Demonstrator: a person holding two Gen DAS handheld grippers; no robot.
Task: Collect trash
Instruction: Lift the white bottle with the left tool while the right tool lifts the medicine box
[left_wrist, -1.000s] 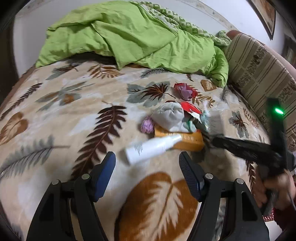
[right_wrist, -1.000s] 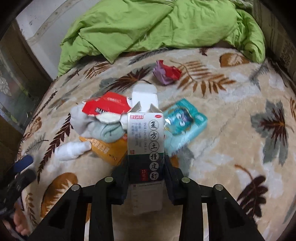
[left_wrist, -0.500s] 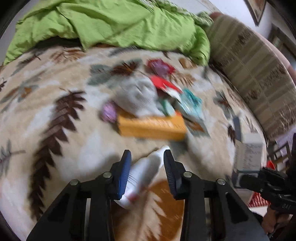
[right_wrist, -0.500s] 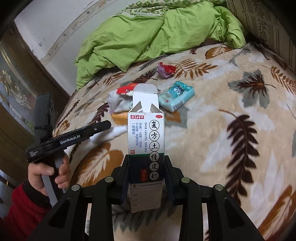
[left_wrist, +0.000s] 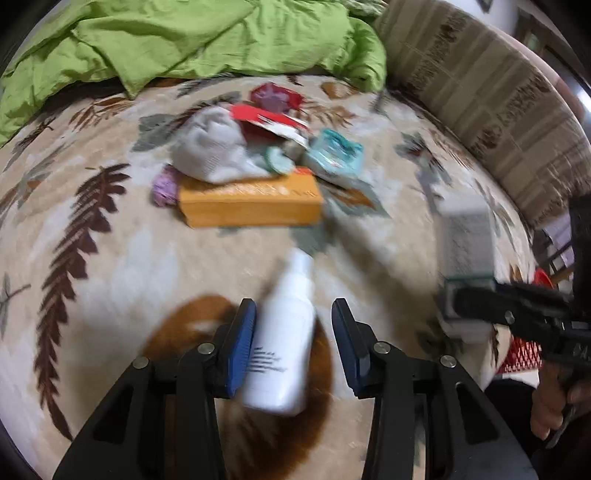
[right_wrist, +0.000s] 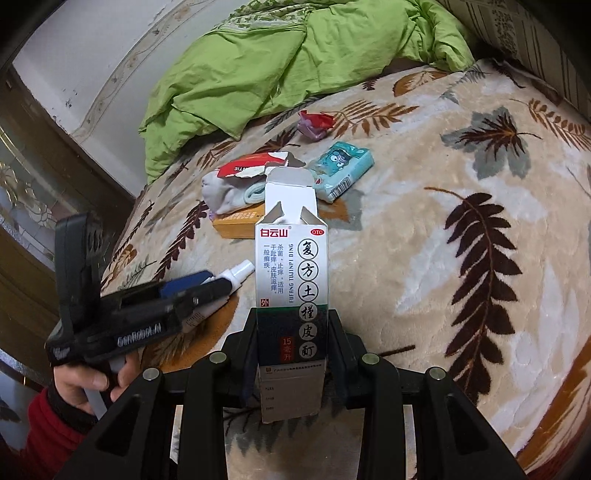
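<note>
My right gripper (right_wrist: 291, 347) is shut on an open white medicine box (right_wrist: 291, 280) with Chinese print, held above the bed; the box also shows in the left wrist view (left_wrist: 467, 236). My left gripper (left_wrist: 293, 334) straddles a white spray bottle (left_wrist: 284, 343), which also shows in the right wrist view (right_wrist: 236, 275). The blue pads (left_wrist: 242, 341) sit close at its sides; the view is blurred and contact is unclear. Further back lie an orange box (left_wrist: 251, 201), a teal tissue pack (right_wrist: 341, 170), a torn red wrapper (right_wrist: 251, 166), a grey sock (left_wrist: 210, 149) and a crumpled red-purple wrapper (right_wrist: 314, 122).
A leaf-print blanket (right_wrist: 461, 221) covers the bed. A green duvet (right_wrist: 277, 66) is heaped at the back. A striped cushion (left_wrist: 480, 92) lines the right side. A red mesh basket (left_wrist: 524, 354) stands beyond the bed's right edge. A small purple item (left_wrist: 164, 186) lies by the orange box.
My left gripper closed in from wide open and now has the white bottle between its fingers. My right gripper pulled back from the pile with the medicine box in it.
</note>
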